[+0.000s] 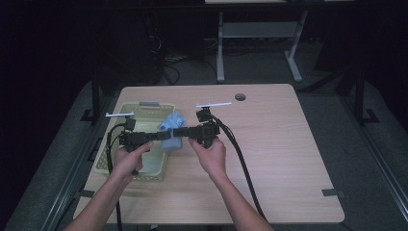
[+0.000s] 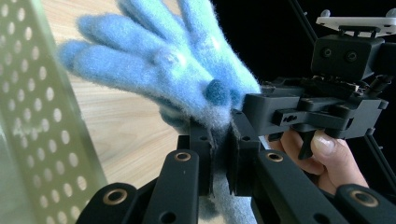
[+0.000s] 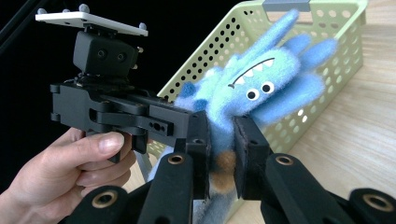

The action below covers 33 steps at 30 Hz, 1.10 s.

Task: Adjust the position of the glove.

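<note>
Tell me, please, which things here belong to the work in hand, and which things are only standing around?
Part of the work:
- blue glove, a fuzzy one with a monster face
- left gripper, shut on the glove
- right gripper, shut on the glove
- green basket, beside the glove

Only standing around:
- wooden table
- grey frame on the floor behind the table

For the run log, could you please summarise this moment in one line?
left gripper: shut on blue glove | right gripper: shut on blue glove | glove: above green basket
</note>
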### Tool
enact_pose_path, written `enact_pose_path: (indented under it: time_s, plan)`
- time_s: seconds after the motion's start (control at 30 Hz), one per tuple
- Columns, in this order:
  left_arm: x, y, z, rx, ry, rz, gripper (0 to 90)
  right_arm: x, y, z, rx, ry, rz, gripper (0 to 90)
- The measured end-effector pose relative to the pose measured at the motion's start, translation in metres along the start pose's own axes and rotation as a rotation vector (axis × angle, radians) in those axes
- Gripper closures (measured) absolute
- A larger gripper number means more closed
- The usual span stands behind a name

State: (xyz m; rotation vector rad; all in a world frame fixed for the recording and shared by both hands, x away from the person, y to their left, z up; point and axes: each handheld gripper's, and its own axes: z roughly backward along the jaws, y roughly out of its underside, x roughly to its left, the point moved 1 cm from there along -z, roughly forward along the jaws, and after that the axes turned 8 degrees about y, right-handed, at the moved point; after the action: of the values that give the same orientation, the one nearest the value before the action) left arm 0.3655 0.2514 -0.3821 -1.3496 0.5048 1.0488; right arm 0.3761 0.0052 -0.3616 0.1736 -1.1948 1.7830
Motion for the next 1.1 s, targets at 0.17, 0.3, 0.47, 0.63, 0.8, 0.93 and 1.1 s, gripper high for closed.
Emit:
enact_pose_path:
  time_s: [0.17, 0.3, 0.47, 0.63, 0.8, 0.93, 1.1]
  plan:
    - [0.003, -0.001, 0.007, -0.005, -0.003, -0.001, 82.6, 0.002, -0.002, -0.007, 0.007, -0.011, 0.000, 77.7]
    - [0.004, -0.001, 0.012, -0.008, -0.007, -0.004, 82.6, 0.005, -0.003, -0.011, 0.012, -0.015, 0.005, 77.7]
    - [0.005, -0.002, 0.021, -0.017, -0.010, 0.000, 82.6, 0.009, -0.005, -0.017, 0.016, -0.024, 0.007, 77.6]
    - [0.008, -0.002, 0.029, -0.022, -0.011, 0.004, 82.6, 0.013, -0.007, -0.024, 0.020, -0.032, 0.005, 76.9]
    - [0.013, -0.001, 0.036, -0.027, -0.018, 0.004, 82.6, 0.014, -0.007, -0.032, 0.029, -0.042, 0.000, 76.2]
    - [0.015, -0.001, 0.041, -0.033, -0.026, 0.008, 82.6, 0.017, -0.008, -0.038, 0.038, -0.045, -0.004, 76.1]
    - [0.016, -0.001, 0.047, -0.042, -0.028, 0.014, 82.6, 0.019, -0.010, -0.043, 0.042, -0.046, 0.002, 75.8]
